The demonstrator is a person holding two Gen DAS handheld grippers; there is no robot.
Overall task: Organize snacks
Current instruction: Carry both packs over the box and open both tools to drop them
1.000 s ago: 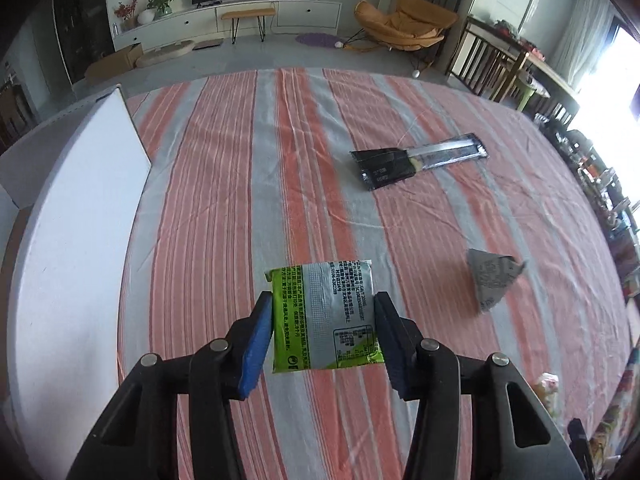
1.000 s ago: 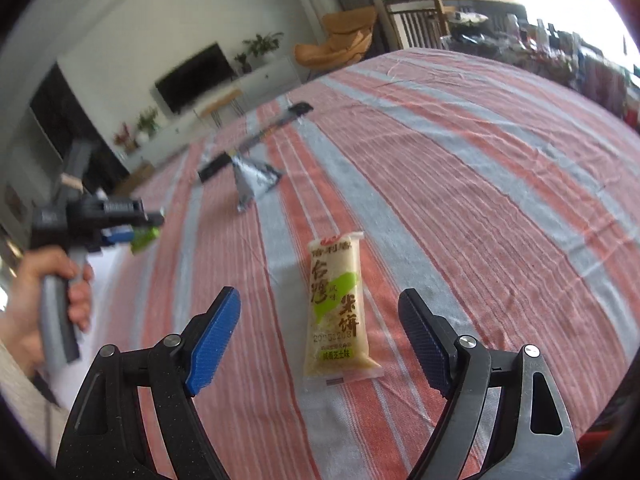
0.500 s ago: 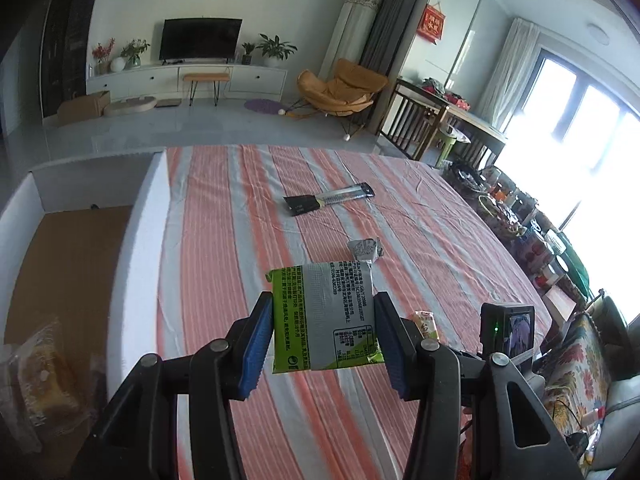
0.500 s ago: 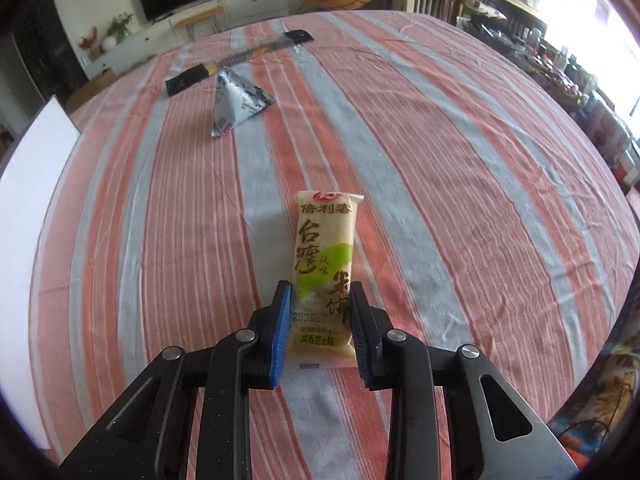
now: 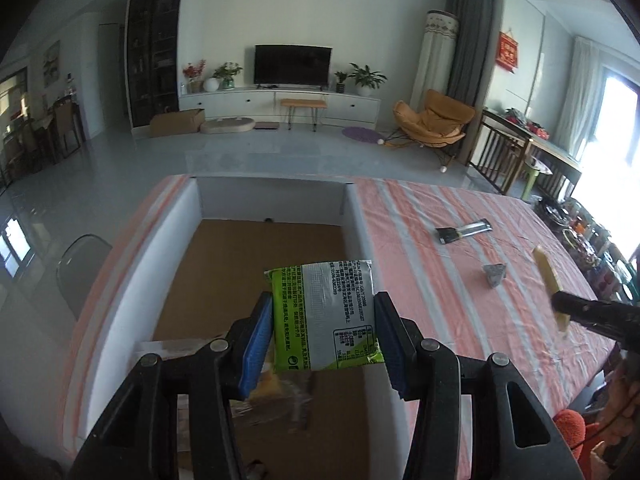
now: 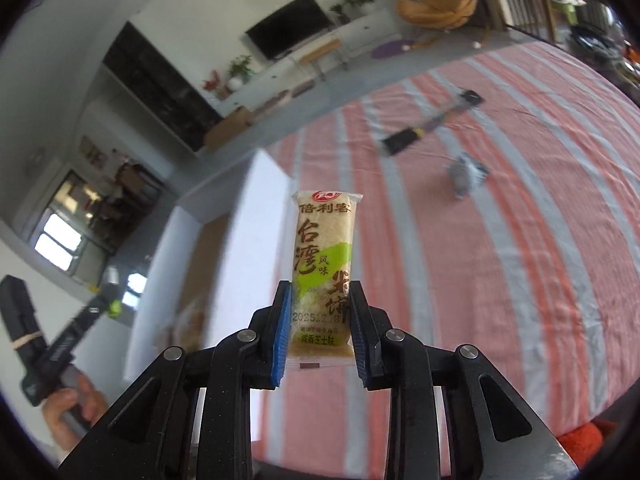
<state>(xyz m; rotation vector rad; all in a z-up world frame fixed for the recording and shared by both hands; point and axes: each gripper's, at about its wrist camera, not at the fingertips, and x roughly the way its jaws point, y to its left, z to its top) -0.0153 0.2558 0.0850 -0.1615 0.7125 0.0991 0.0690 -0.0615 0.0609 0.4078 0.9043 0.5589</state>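
Since the earlier frames, the rice cracker bar (image 6: pixel 323 276) has been lifted off the striped tablecloth (image 6: pixel 500 264) and is clamped in the right gripper (image 6: pixel 319 330). The green snack packet (image 5: pixel 325 316), pinched in the left gripper (image 5: pixel 322 338), has been carried over the white box (image 5: pixel 176 248). A clear-wrapped snack (image 5: pixel 276 396) inside the box is shown sharply only in the left view.

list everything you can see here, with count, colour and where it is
green packet: 1, green and silver, clamped in left gripper over the box
rice cracker bar: 1, yellow-tan, clamped in right gripper, lifted off the table
box: 1, white walls, brown floor, on the table's left side
clear wrapped snack: 1, yellowish, inside the box
long packet: 1, black and silver, far on the cloth
triangular packet: 1, grey, on the cloth
tablecloth: 1, orange and grey stripes
left gripper: 1, black, blue pads
right gripper: 1, black, blue pads
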